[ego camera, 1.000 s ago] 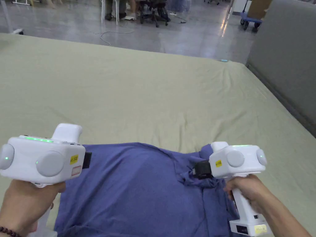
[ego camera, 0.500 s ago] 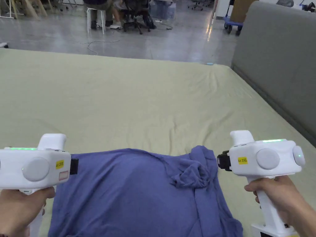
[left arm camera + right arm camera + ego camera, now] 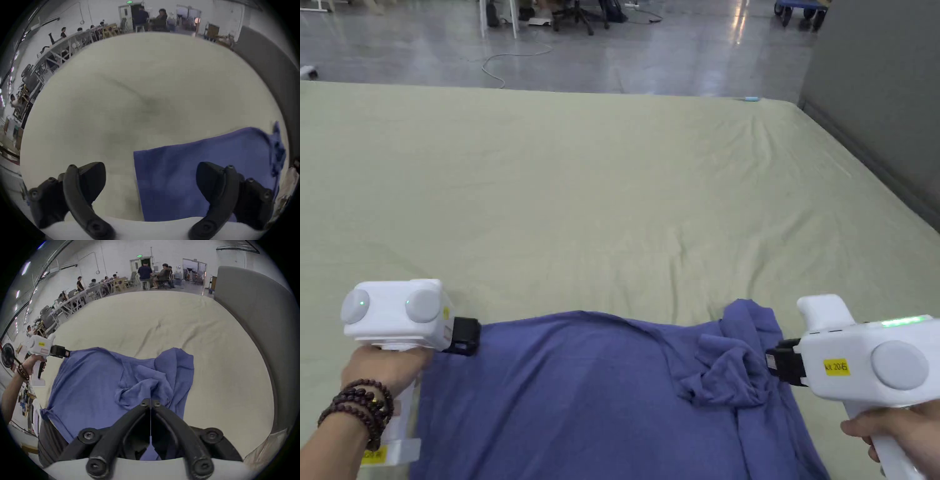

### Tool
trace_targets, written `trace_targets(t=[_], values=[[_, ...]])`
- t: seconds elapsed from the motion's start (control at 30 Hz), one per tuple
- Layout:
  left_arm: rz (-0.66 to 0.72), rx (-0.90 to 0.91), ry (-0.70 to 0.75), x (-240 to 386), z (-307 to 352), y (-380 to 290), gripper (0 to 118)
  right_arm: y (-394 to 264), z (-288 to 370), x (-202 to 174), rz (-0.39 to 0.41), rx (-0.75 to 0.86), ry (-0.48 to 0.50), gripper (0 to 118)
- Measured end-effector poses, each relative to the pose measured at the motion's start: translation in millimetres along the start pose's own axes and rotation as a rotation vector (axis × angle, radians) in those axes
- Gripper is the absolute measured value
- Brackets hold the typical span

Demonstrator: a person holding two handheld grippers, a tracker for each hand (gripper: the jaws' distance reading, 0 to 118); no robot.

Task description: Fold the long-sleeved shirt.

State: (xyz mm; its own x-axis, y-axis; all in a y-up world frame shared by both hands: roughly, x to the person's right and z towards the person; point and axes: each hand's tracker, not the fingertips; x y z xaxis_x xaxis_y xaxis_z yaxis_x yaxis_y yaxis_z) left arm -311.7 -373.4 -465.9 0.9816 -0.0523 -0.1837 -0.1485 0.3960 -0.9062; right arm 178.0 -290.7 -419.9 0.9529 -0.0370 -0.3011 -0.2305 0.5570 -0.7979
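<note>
Head view has me looking down at a big bed [image 3: 612,187] covered in a pale green sheet, a bit wrinkled in the middle. The blue shirt [image 3: 581,400] lies on the near edge of it, right in front of me, mostly flat, with a bunched-up lump of fabric toward its right side.

My left tongs [image 3: 150,181] are wide apart, hovering over the shirt's left edge, one jaw over the bare sheet and the other over the blue cloth, gripping nothing. In the right gripper view you can see that same tool [image 3: 62,352] held out by the shirt's far left corner, my hand [image 3: 32,361] on the grip and a bead bracelet [image 3: 22,373] on the wrist.

My right tongs [image 3: 150,404] are pressed together with their tips right at the crumpled lump. Can't honestly tell if any cloth is pinched between them; it looks like just a thin seam line there.

Room-wise: shiny grey concrete floor [image 3: 650,56] past the far end of the bed, a loose cable [image 3: 506,62] on it, and a tall grey padded panel [image 3: 875,94] along the bed's right side. Farther back, some people [image 3: 146,272] sit around tables near a doorway [image 3: 142,264], with more work tables [image 3: 73,300] lined up on the left.
</note>
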Motion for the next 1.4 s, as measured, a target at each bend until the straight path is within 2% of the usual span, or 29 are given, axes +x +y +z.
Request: trace_targets(t=[0.03, 0.07, 0.1, 0.13, 0.17, 0.2, 0.23, 0.33, 0.37, 0.4, 0.47, 0.57, 0.6, 0.63, 0.67, 0.7, 0.73, 0.77, 0.8, 0.87, 0.97, 1.13, 1.23, 1.4], values=[[0.001, -0.004, 0.004, 2, -4, -1, 89, 6, -4, 3, -0.007, -0.006, -0.007, 0], [0.01, 0.017, -0.007, 7, 2, -4, 68, 11, -10, 11, -0.014, -0.007, -0.015, 0], [-0.015, 0.048, 0.007, 13, 11, -5, 28, 20, -14, 16, -0.019, -0.004, -0.021, 0], [-0.061, 0.065, -0.039, 11, 8, -1, 0, 29, -20, 19, -0.027, 0.0, -0.027, 0], [-0.111, 0.099, 0.002, 15, 14, 0, 0, 42, -29, 22, -0.041, -0.006, -0.041, 0], [-0.137, 0.118, -0.017, 16, 17, 0, 0, 52, -38, 27, -0.043, -0.017, -0.051, 0], [-0.119, 0.137, -0.049, 17, 24, 1, 0, 63, -48, 30, -0.033, -0.026, -0.06, 18], [-0.117, 0.184, -0.06, 20, 47, -10, 0, 96, -81, 34, -0.036, -0.056, -0.072, 54], [-0.118, 0.196, -0.062, 20, 53, -11, 0, 104, -95, 36, -0.049, -0.105, -0.053, 88], [-0.123, 0.195, -0.067, 18, 55, -7, 0, 111, -107, 36, -0.059, -0.147, -0.046, 102], [-0.12, 0.209, -0.077, 15, 63, -8, 0, 121, -125, 36, -0.06, -0.193, -0.046, 91], [-0.106, 0.214, -0.089, 10, 64, -6, 0, 124, -153, 26, -0.006, -0.293, -0.038, 91], [-0.101, 0.214, -0.09, 8, 64, -6, 0, 121, -162, 25, 0.011, -0.322, -0.042, 87], [-0.099, 0.214, -0.087, 8, 64, -6, 0, 118, -170, 22, 0.019, -0.35, -0.058, 70], [-0.103, 0.218, -0.078, 10, 65, -8, 0, 114, -179, 18, 0.026, -0.38, -0.079, 48], [-0.106, 0.217, -0.073, 10, 65, -10, 0, 109, -183, 14, 0.035, -0.37, -0.102, 43], [-0.107, 0.215, -0.072, 10, 65, -11, 0, 107, -179, 12, 0.033, -0.338, -0.106, 29], [-0.108, 0.214, -0.073, 11, 67, -14, 0, 110, -174, 12, 0.018, -0.336, -0.089, 10], [-0.108, 0.215, -0.076, 11, 69, -16, 0, 111, -170, 11, -0.006, -0.311, -0.028, 10], [-0.111, 0.22, -0.082, 11, 76, -21, 0, 109, -154, 14, 0.003, -0.288, -0.057, 10], [-0.103, 0.247, -0.087, 7, 99, -32, 0, 102, -113, 15, -0.027, -0.176, -0.005, 10], [-0.067, 0.328, -0.097, -4, 156, -66, 0, 70, -17, 10, 0.009, 0.008, 0.062, 10], [-0.068, 0.335, -0.092, -9, 184, -97, 0, 31, 40, 4, 0.038, 0.089, 0.086, 10], [-0.086, 0.216, -0.087, -9, 200, -168, 0, -57, 96, -5, 0.043, 0.096, 0.113, 10]])
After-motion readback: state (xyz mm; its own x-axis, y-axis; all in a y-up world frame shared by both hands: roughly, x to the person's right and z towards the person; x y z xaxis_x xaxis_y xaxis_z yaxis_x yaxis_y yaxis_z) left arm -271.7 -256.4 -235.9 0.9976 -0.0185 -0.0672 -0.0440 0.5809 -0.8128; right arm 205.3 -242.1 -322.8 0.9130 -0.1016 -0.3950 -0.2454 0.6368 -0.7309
